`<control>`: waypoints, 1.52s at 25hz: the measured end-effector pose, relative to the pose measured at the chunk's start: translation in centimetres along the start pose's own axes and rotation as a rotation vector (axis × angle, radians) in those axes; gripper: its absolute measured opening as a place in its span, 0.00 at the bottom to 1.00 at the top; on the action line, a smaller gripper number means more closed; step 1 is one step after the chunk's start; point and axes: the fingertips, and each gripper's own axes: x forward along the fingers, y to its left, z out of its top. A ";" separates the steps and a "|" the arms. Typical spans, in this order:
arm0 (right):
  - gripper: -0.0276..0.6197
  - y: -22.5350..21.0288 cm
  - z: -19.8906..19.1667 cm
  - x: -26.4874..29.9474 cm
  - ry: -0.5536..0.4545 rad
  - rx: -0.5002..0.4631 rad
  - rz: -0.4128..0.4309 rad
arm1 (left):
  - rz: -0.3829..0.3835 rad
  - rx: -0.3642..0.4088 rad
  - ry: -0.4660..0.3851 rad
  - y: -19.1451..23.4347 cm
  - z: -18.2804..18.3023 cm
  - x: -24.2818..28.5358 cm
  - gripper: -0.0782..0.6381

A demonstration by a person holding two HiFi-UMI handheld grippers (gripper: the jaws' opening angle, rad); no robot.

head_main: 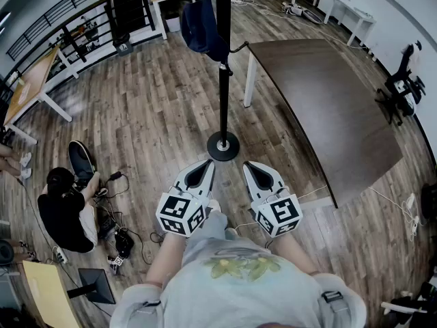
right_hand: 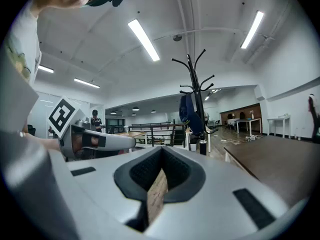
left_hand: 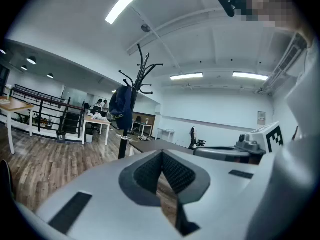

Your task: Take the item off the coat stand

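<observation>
Step in hand: the approach, grasp not yet begun. The person stands near the round base (head_main: 223, 146) of the black coat stand (head_main: 223, 74), both claws held low in front of the body and pointing roughly level toward it.

Left claw (head_main: 207, 163): clenched, pads meeting, nothing between them. Right claw (head_main: 250, 165): likewise clenched and empty, with only wooden floor (head_main: 136, 121) showing through the slit behind the pads.

The dark blue fabric item (head_main: 198, 27) hangs from a hook high on the stand, on the side away from the brown table (head_main: 328, 108). Bag or garment, cannot tell. It is well apart from both claws.

Next move, as I judge it: raise one claw to hook height, release its jaws, close on the fabric near where it hangs, then lift it up and over the upturned hook tip.

Writing: none legible. The marker cubes (head_main: 180, 213) carry black-and-white square patterns only. A small wall notice in the left gripper view is too small to read.
</observation>
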 end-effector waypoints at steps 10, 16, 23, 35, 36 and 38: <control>0.05 -2.6 0.7 5.4 -0.006 -0.011 -0.016 | -0.011 0.004 -0.013 4.3 2.1 4.2 0.13; 0.05 -4.4 1.6 9.0 -0.011 -0.023 -0.031 | -0.015 0.014 -0.033 7.9 4.1 6.8 0.13; 0.05 -5.8 2.5 12.4 -0.021 -0.034 -0.046 | -0.027 0.018 -0.063 10.7 6.2 9.1 0.13; 0.05 -6.7 2.6 14.7 -0.036 -0.047 -0.066 | -0.053 0.029 -0.057 13.2 5.7 10.7 0.13; 0.05 -6.8 2.7 14.8 -0.037 -0.050 -0.066 | -0.053 0.033 -0.058 13.3 5.8 10.9 0.13; 0.05 -7.3 2.4 15.1 -0.034 -0.041 -0.068 | -0.049 0.041 -0.056 13.6 5.9 11.6 0.13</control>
